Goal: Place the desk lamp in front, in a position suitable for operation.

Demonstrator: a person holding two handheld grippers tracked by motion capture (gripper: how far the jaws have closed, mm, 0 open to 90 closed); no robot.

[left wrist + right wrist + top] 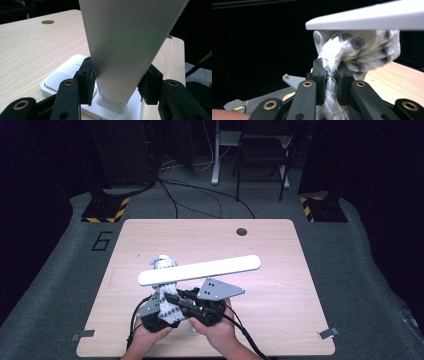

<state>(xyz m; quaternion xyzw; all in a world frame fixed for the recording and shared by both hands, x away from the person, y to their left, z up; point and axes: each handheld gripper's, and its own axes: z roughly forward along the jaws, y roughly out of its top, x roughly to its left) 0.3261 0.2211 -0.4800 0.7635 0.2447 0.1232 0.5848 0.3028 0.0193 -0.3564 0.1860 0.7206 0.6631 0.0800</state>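
Standing on the wooden table [280,270], near its 6 o'clock edge, is a white desk lamp [200,269]. My left gripper [117,87] clamps its upright stem above the base. My right gripper [331,82] pinches a white patterned cloth [362,50] against the lamp head's underside.

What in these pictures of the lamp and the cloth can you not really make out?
- Lamp base: in the high view it is hidden under the hands and grippers.
- Lamp arm: its far end is cut off by the left gripper view's top edge.
- Cloth: its lower end runs off the right gripper view's bottom edge.
- Floor marking: too small to read surely.
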